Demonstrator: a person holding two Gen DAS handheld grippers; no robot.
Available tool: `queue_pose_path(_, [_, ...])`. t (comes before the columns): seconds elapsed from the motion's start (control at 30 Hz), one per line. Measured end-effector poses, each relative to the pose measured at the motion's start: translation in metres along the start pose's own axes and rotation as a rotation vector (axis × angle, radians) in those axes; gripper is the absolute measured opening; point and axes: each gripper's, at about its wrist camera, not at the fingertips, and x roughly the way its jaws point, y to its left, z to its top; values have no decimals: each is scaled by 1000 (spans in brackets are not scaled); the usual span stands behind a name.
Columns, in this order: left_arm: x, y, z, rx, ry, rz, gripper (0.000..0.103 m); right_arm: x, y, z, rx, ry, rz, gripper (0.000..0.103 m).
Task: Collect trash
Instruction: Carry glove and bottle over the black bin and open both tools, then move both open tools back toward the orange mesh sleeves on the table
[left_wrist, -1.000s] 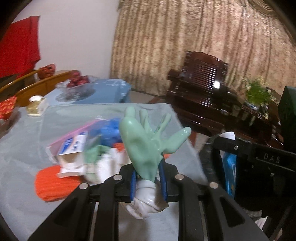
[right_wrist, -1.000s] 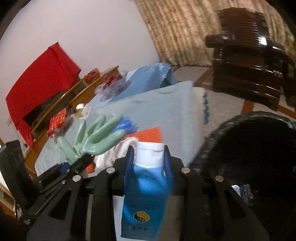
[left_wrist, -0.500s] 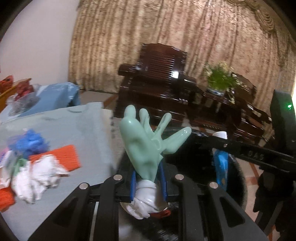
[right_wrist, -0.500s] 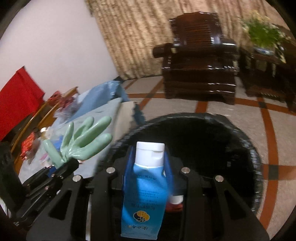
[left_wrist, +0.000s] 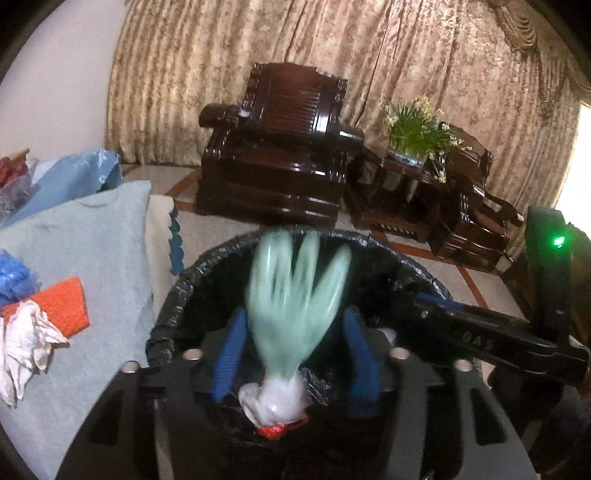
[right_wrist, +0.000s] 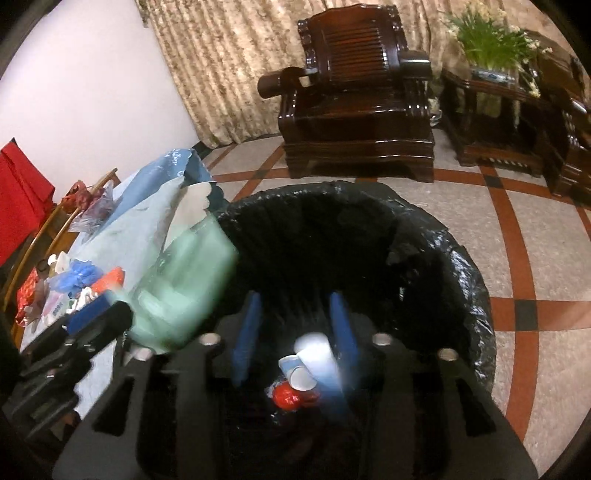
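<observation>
Hovering over the round bin lined with a black plastic bag, both hand-held grippers have just been opening. The left gripper has its blue pads spread clear on either side of a pale green rubber glove, which shows as a blur between them above the bin's mouth, touching neither pad. The right gripper is likewise parted, and the blue bottle with a white cap is a blurred streak between its pads, inside the bin, just above a white paper cup and a red scrap on the bottom. Beside the bin, the table under a pale blue cloth carries an orange sponge and crumpled white tissue. Beyond the bin stands a dark carved wooden armchair before a beige patterned curtain.
</observation>
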Motion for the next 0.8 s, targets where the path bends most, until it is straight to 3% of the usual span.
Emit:
queue_pose_path(0.07, [-8, 1, 3, 3, -20, -3, 70, -4, 0, 0, -5, -15, -9, 55])
queue_pose_path(0.1, [-12, 2, 4, 2, -31, -1, 72, -7, 1, -1, -10, -23, -16, 60])
queue_pose_path(0.17, [-20, 4, 6, 5, -48, 6, 76, -15, 5, -1, -20, -55, -37, 79])
queue_pose_path(0.27, [-37, 11, 7, 12, -80, 32, 83, -30, 16, 0, -53, -118, -56, 92])
queue_pose_path(0.47, [-72, 33, 3, 5, -129, 116, 87, -45, 52, -1, -142, -174, -33, 97])
queue_pose_path(0.8, [-154, 106, -30, -52, -177, 366, 87, -42, 143, 0, -228, -175, 132, 97])
